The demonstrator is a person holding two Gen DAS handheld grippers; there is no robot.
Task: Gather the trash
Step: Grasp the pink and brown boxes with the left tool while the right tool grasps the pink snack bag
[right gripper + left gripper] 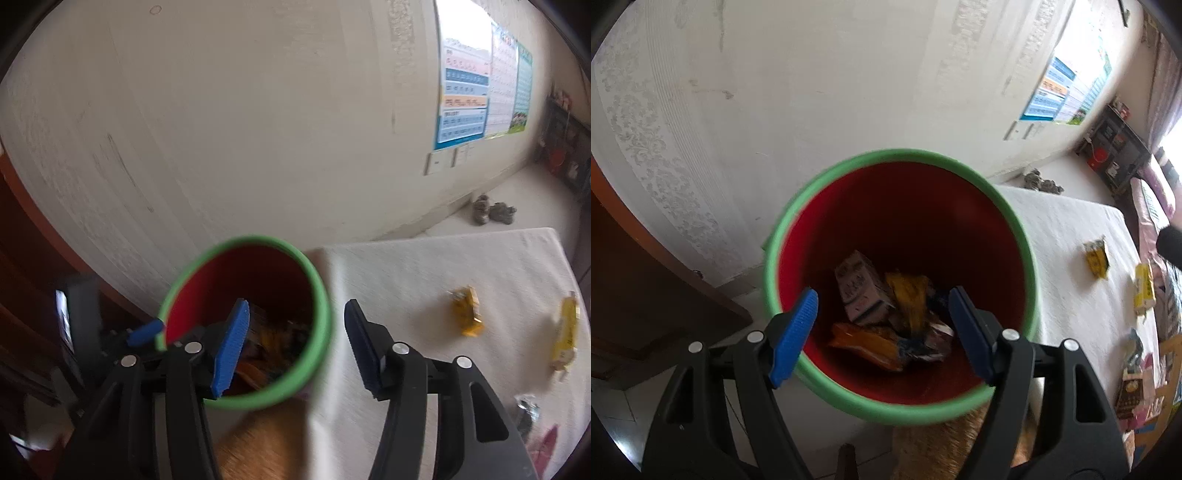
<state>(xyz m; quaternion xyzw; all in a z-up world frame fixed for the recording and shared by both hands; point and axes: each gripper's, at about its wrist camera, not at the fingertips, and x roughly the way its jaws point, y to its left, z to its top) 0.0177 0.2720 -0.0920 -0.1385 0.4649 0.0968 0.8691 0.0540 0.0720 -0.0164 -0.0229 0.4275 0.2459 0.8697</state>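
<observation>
A red bin with a green rim (pixel 1027 240) stands left of the table; it also shows in the right wrist view (pixel 325 306). Inside lie a white carton (pixel 858 291) and orange wrappers (pixel 864 341). My left gripper (pixel 882 328) is open and empty, right above the bin's mouth. My right gripper (pixel 295 343) is open and empty, over the bin's right rim and the table edge. A yellow wrapper (pixel 467 312) and a yellow packet (pixel 565 338) lie on the table, right of that gripper. The left gripper's blue tip (pixel 146 332) shows at the bin's left rim.
The table has a white cloth (pixel 424 266). More wrappers lie at its right edge (pixel 1134 384), with a crumpled one in the right wrist view (pixel 526 410). A wall with posters (pixel 465 107) is behind. Shoes (pixel 493 214) sit on the floor. Dark wooden furniture (pixel 646 295) stands left.
</observation>
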